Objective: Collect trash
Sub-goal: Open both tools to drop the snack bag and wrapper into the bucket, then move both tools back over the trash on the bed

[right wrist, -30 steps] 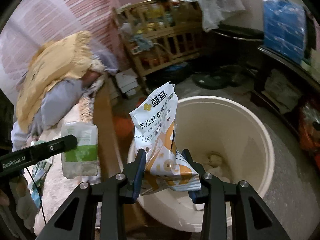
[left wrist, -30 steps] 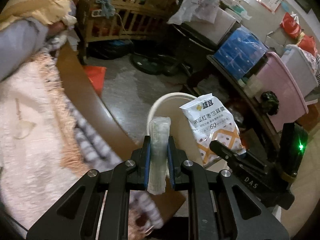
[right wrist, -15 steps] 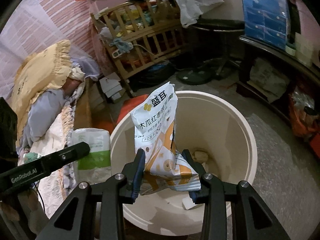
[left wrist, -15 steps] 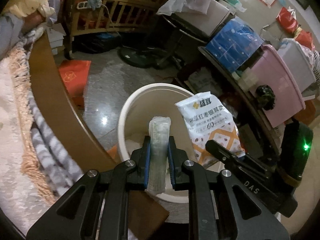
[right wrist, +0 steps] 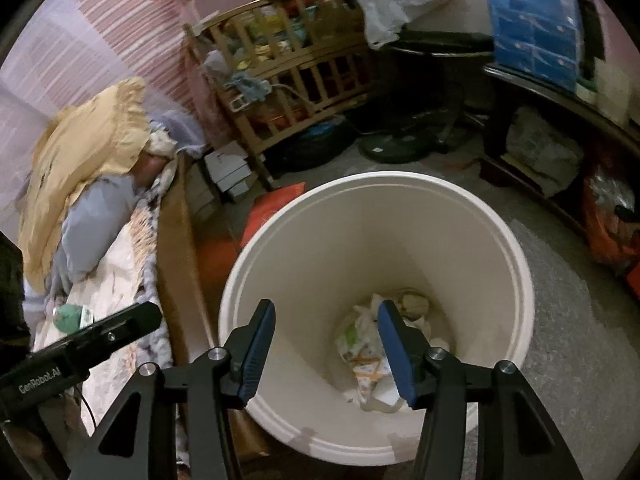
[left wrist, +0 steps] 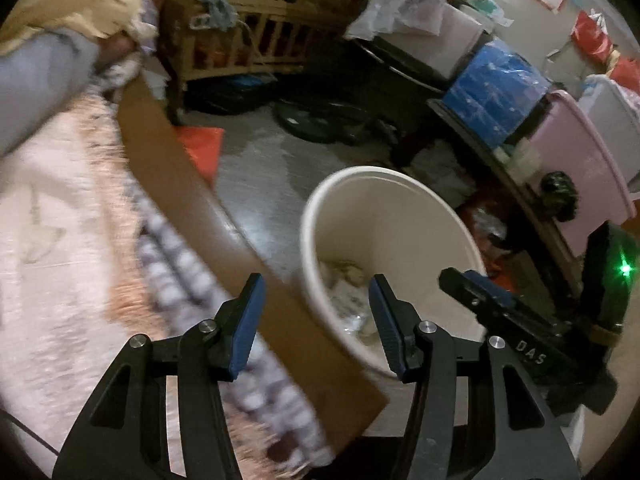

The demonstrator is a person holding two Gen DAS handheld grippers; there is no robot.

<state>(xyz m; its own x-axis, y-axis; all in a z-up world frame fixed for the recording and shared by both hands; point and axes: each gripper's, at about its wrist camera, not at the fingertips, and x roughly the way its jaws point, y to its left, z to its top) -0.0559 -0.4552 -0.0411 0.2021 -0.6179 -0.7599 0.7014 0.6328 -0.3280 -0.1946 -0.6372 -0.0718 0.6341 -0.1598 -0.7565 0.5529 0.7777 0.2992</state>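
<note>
A second earlier both tongs pinched packets; by now the left tongs (left wrist: 316, 294) and right tongs (right wrist: 326, 322) were spreading, empty. The snack bag (right wrist: 370, 364) lay crumpled in the bin (right wrist: 516, 240), its long axis unclear.

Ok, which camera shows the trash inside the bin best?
The right wrist view: it looks down into the bin at the trash on its bottom. The left wrist view shows only a blurred part behind the near wall.
</note>
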